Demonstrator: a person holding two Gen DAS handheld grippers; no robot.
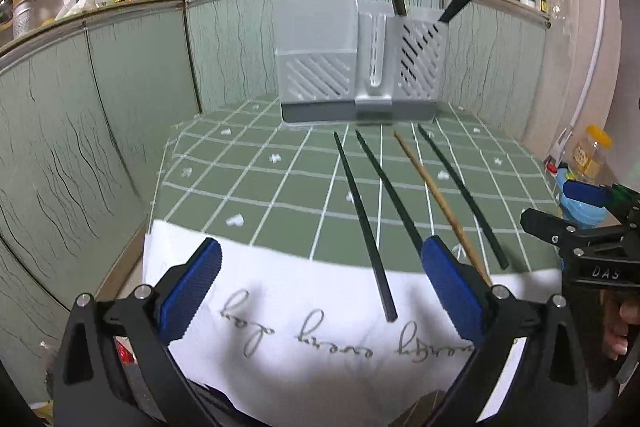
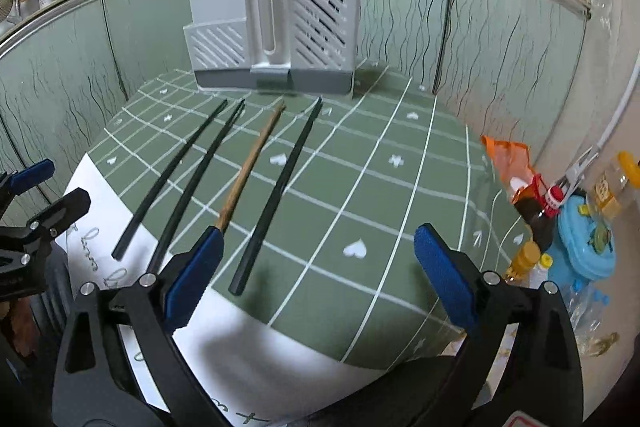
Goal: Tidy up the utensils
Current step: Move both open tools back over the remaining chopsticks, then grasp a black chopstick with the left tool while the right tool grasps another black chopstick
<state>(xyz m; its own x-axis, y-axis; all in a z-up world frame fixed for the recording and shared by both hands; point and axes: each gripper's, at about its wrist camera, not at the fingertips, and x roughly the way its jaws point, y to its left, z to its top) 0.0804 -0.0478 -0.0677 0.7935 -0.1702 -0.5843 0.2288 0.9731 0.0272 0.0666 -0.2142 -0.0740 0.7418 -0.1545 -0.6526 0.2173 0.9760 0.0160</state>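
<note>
Left wrist view: the left gripper [image 1: 318,301] hangs wide open and holds nothing, above the white edge of the green checked tablecloth [image 1: 248,183]. Three black chopsticks [image 1: 364,223] and one wooden chopstick [image 1: 438,201] lie side by side on the cloth, before the grey utensil holder [image 1: 320,67]. The right gripper [image 2: 316,277] is also wide open and holds nothing, near the rightmost black chopstick [image 2: 276,197].

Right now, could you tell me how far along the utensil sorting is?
Done: some chopsticks already stand in the holder. In hand: nothing; the left hand-held gripper and right hand-held gripper are open. Left: three black chopsticks and a wooden one on the cloth.
</note>
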